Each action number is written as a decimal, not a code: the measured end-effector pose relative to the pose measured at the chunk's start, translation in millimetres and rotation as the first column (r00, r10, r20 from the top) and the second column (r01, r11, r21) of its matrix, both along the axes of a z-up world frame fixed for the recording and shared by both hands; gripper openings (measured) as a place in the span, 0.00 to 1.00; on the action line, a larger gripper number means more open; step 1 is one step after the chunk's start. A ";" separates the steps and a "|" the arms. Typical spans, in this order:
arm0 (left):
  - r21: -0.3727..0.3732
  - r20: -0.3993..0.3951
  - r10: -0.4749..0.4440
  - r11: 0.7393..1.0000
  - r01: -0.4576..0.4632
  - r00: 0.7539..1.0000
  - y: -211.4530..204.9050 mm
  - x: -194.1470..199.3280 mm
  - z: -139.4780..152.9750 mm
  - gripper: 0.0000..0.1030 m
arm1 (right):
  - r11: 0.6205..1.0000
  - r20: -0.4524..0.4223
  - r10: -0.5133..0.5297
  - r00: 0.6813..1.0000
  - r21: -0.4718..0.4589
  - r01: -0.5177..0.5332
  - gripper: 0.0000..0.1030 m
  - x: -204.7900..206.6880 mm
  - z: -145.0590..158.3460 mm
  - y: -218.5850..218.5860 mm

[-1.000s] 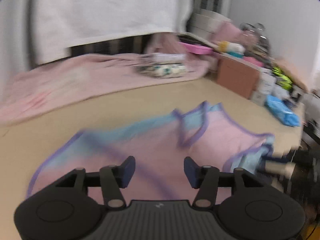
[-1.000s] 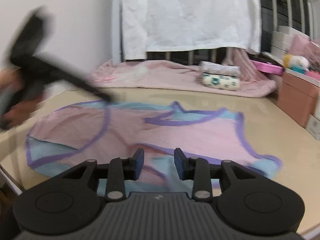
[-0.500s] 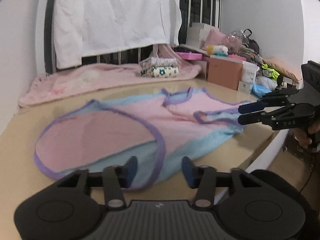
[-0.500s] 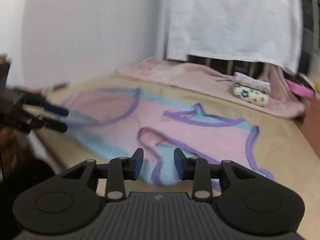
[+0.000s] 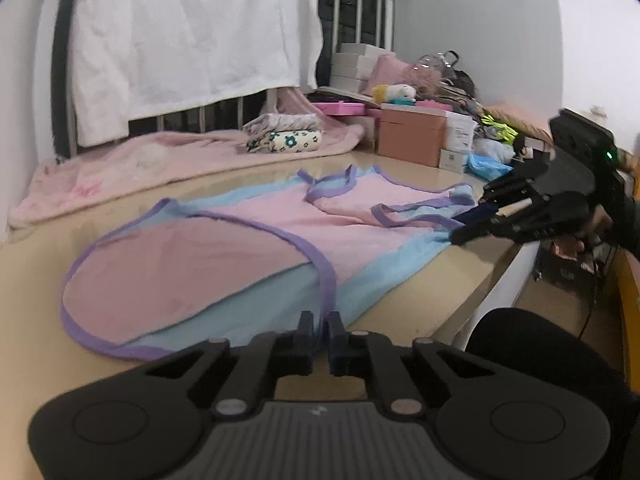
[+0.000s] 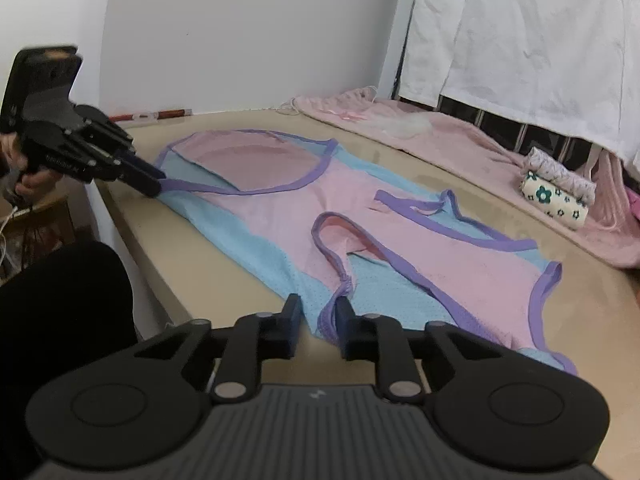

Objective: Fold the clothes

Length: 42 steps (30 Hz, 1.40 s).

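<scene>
Beige glossy counter [image 5: 420,280] with a rounded edge, set against a white wall [image 6: 240,32]. Pink, blue and purple-trimmed garment [image 5: 248,240] spread flat across the middle of it. At 12 o'clock in the left view: pink blanket [image 5: 140,168] along the far edge, white sheet [image 5: 192,40] hung over a metal rail, small stack of folded cloths [image 5: 284,136] on the blanket. At 1 to 2 o'clock: pink and white boxes [image 5: 412,136], a plush toy [image 5: 394,92], bags and loose clutter; box labels too small to read.

Left gripper [image 5: 320,330] at the garment's near hem, fingers [image 5: 306,328] nearly together, clamped on the purple trim. Right gripper [image 6: 316,314] at the other end, by the armhole; fingers [image 6: 290,312] narrowly apart, bunched purple trim and blue fabric between them, clamped or not — cannot tell.

Small pale emblem on each gripper body, not legible as writing; faint lettering on the left gripper's side in the right view, unreadable.
</scene>
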State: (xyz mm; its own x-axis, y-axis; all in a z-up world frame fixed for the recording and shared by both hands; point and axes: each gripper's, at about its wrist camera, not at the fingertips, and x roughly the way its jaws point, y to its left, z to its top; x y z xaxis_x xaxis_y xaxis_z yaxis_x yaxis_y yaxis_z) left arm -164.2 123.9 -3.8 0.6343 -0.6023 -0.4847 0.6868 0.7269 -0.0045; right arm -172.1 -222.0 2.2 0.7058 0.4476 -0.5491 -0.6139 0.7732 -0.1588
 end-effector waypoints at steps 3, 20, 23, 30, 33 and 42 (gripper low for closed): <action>0.012 -0.018 -0.012 1.000 0.012 1.000 0.9 6.2 3.2 0.00 | 1.000 -0.005 0.005 1.000 -0.002 -0.005 0.02 2.6 0.9 -0.4; 0.197 0.032 0.062 0.978 -0.067 0.998 -35.4 166.8 57.3 0.06 | 0.992 0.006 -0.104 0.995 -0.076 0.104 0.09 151.7 34.4 0.7; 0.141 0.024 0.142 0.979 -0.144 0.990 -11.7 161.9 60.6 0.14 | 0.983 0.037 -0.175 0.984 -0.059 0.177 0.20 152.1 41.9 -19.1; 0.045 0.024 0.174 0.983 -0.175 0.984 42.4 101.6 43.9 0.54 | 0.999 -0.022 -0.054 0.998 -0.005 0.054 0.62 61.0 42.4 -94.6; 0.073 -0.012 0.225 0.972 -0.224 0.974 42.6 106.9 31.0 0.54 | 0.993 -0.039 -0.056 0.998 -0.110 0.052 0.40 48.8 19.2 -87.3; 0.108 -0.069 0.320 0.944 -0.311 0.945 53.0 113.8 16.6 0.45 | 0.911 -0.005 -0.411 0.912 -0.030 0.411 0.34 111.8 35.6 -120.9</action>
